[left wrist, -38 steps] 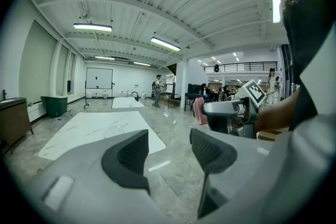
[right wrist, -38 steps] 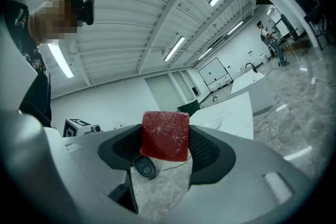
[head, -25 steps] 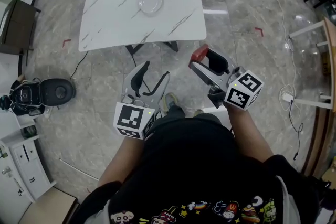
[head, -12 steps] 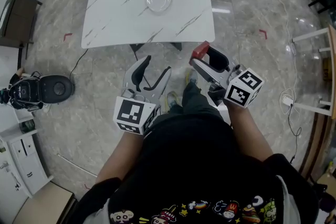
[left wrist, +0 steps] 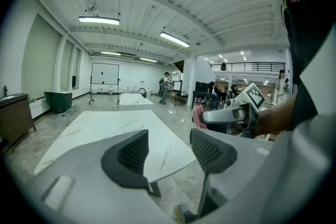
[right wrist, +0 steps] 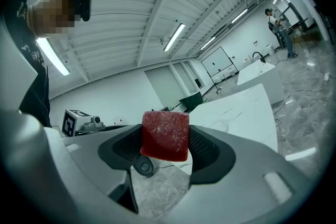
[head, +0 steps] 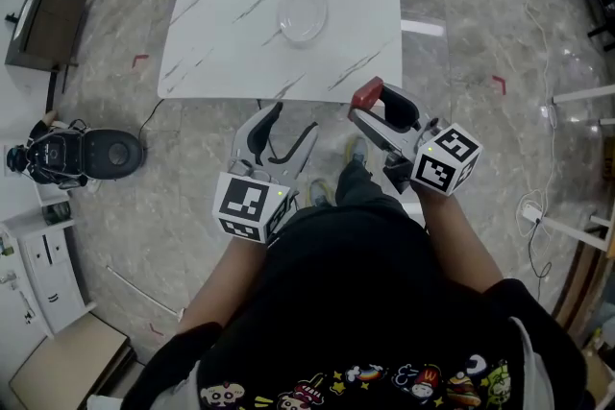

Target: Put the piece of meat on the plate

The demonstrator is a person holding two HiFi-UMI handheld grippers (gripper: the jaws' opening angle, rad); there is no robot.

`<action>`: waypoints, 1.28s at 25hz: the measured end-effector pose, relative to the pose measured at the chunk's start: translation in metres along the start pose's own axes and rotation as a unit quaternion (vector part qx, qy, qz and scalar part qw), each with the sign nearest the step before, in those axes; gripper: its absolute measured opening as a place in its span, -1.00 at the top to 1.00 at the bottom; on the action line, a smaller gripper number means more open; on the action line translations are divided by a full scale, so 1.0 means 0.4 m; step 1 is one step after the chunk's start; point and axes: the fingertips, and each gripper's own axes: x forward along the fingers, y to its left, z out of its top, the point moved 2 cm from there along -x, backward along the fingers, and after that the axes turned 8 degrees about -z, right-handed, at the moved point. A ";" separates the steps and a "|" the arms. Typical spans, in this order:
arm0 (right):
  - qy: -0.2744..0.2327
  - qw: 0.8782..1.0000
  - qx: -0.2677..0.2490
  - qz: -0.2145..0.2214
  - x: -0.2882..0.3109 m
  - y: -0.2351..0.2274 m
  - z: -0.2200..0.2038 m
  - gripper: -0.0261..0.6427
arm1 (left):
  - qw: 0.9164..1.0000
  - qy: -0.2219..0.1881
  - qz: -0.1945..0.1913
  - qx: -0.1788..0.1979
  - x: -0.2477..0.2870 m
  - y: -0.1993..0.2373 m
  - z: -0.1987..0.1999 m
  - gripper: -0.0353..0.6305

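The piece of meat (head: 366, 95) is a dark red block, and my right gripper (head: 371, 99) is shut on it in the air just short of the table's near edge. In the right gripper view the meat (right wrist: 165, 135) sits squarely between the two pads. The plate (head: 302, 14) is clear glass and lies empty near the middle of the white marble table (head: 231, 34). My left gripper (head: 285, 124) stands open with nothing in it, level with the right one and to its left. In the left gripper view its pads (left wrist: 134, 153) frame the table (left wrist: 105, 128).
A round black device (head: 110, 152) with cables lies on the floor at the left. A dark cabinet (head: 46, 14) stands at the far left, white drawers (head: 38, 278) nearer. Cables (head: 538, 206) trail over the floor at the right. The person's foot (head: 317, 192) shows below the grippers.
The person has stepped toward the table, so its near edge now lies just ahead of both grippers. The meat stays in the right gripper. The left stays open.
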 end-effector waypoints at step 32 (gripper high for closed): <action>0.201 0.966 -0.162 0.021 0.526 -0.374 -0.023 0.03 | 0.994 0.033 0.027 -0.103 0.288 0.324 -0.116 -0.22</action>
